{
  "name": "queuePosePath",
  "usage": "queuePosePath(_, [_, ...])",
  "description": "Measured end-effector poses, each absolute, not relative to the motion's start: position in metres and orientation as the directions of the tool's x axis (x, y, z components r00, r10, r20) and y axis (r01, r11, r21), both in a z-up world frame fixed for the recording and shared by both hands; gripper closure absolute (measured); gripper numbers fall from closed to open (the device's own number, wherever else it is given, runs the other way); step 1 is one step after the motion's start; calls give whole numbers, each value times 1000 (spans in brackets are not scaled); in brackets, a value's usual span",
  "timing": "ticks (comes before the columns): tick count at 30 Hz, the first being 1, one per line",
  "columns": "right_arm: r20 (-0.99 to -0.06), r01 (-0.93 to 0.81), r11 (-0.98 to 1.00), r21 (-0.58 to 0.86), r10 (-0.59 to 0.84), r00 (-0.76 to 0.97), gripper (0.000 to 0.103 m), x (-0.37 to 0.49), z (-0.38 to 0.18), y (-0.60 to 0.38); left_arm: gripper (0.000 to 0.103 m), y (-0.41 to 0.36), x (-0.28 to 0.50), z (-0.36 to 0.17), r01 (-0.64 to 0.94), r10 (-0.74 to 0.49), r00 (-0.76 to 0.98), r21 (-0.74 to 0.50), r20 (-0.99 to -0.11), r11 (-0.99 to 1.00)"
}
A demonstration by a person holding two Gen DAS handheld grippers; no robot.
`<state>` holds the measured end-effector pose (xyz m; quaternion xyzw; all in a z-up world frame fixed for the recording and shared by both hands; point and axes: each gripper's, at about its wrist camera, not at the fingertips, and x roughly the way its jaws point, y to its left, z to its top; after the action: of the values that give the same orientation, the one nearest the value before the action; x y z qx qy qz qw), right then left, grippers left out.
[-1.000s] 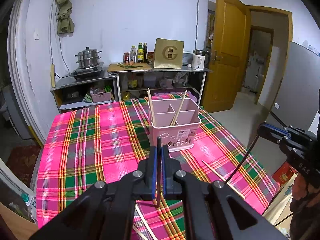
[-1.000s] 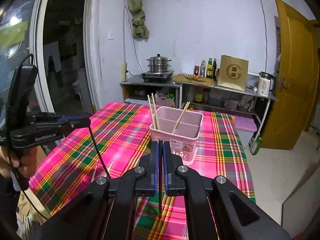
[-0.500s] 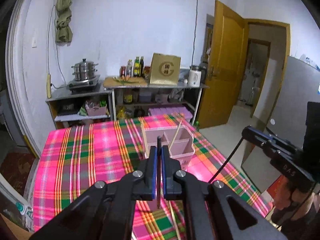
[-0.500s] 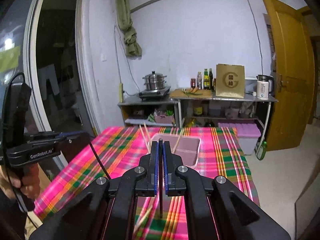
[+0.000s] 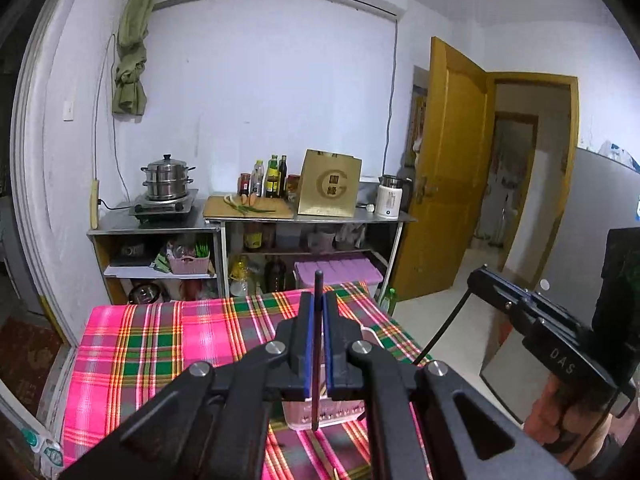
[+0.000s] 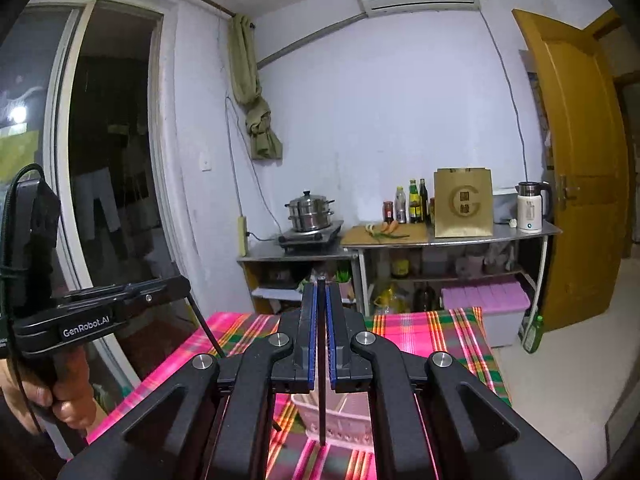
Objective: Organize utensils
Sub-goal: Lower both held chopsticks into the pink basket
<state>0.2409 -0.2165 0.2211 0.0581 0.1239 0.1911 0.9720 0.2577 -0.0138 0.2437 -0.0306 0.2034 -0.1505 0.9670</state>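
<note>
1. Both grippers have lifted away from the table over the last second: the pink caddy that filled the middle of each wrist view a second ago now sits low, mostly hidden behind the gripper arms.
2. The left gripper [image 5: 315,344] has its jaws pinched narrow on a black chopstick [image 5: 316,360], which stands nearly upright between the blue pads, its lower tip hanging in front of the pink caddy [image 5: 298,416].
3. The right gripper [image 6: 320,336] is likewise clamped on its own black stick [image 6: 321,396], tip pointing down toward the caddy [image 6: 344,420].
4. The caddy stands on the plaid tablecloth [image 5: 160,344]; from these angles its compartments cannot be made out.
5. A pale chopstick [image 5: 334,474] is just visible on the cloth at the bottom edge of the left view, still loose.
6. My reading: each hand has picked up one black chopstick and raised it clear, so the next step is probably lowering both into a caddy compartment. More loose sticks remain, so the job is only partly done.
</note>
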Motion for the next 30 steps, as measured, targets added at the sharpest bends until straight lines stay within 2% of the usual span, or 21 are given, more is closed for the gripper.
queuePosePath(9, [-196,-352,919,178,384,902,99,270,226,-215,98,-18,286,248,282,-305,876,-115,-374,952])
queuePosePath(15, [-216,-347,919,187,383,898,99,291,212,-212,98,-20,304,241,292,-314,873,-116,-372,949])
queuePosePath(30, [-319,-328,919,218,385,866,99,331,157,-210,98,-23,345,180,274,-312,822,-151,-476,950])
